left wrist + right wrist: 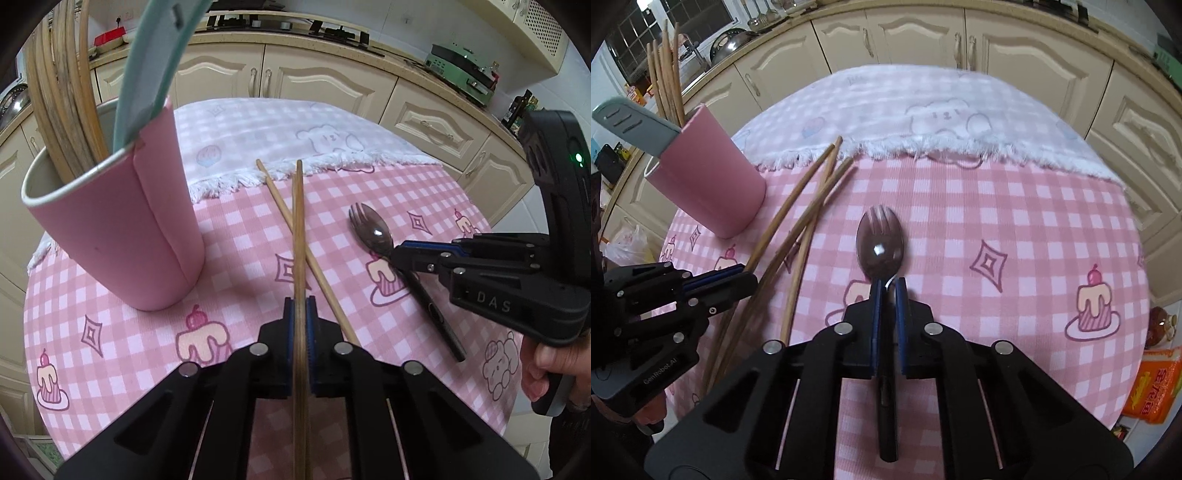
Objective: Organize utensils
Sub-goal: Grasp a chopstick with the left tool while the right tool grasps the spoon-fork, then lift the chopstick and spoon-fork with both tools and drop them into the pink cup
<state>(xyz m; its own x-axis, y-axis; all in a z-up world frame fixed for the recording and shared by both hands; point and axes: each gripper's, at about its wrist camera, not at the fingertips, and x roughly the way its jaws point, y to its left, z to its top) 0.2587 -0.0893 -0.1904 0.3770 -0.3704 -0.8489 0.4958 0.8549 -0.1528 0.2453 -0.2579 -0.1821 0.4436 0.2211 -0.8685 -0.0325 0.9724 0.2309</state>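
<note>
My left gripper (300,308) is shut on a wooden chopstick (298,221) that runs straight ahead over the pink checked tablecloth. A second chopstick (322,278) lies crossed beneath it. To the left stands a pink cup (122,236) holding several chopsticks and a teal-handled utensil (147,66). My right gripper (888,286) is shut on the neck of a metal spork (879,247) with a dark handle, which lies on the cloth. In the right wrist view the left gripper (753,282) shows at the left among the chopsticks (809,206), and the cup (713,184) stands behind it.
A white fringed cloth (280,129) covers the far half of the round table. Cream kitchen cabinets (916,40) curve round behind it. An orange packet (1152,384) sits beyond the table's right edge. A person's hand (546,369) grips the right gripper's handle.
</note>
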